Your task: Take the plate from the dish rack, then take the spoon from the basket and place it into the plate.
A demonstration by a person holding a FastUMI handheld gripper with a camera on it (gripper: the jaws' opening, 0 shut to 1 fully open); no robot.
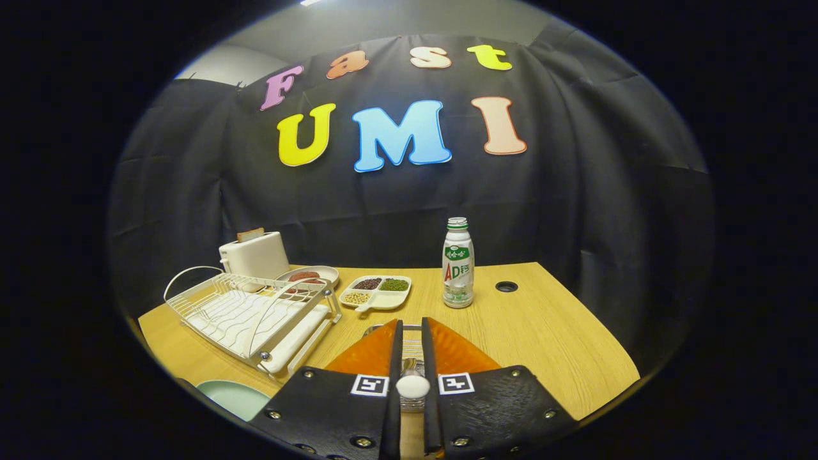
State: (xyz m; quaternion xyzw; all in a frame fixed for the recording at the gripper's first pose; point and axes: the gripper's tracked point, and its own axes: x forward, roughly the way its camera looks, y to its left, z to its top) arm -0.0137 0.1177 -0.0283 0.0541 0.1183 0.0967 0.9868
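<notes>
Wooden table w/ black cloth wall behind. Gripper is down over a wire basket, fingers nearly together w/ a narrow gap; a white round spoon handle end sits between them near the base, and both fingers seem to press it. Pale green plate lies flat on the table beside the gripper, in front of the dish rack. Rack is white wire, no plate in it. Beyond the rack: white toaster w/ bread in it, small dish w/ red food, divided tray of beans. Milk bottle upright, beyond the fingers.
</notes>
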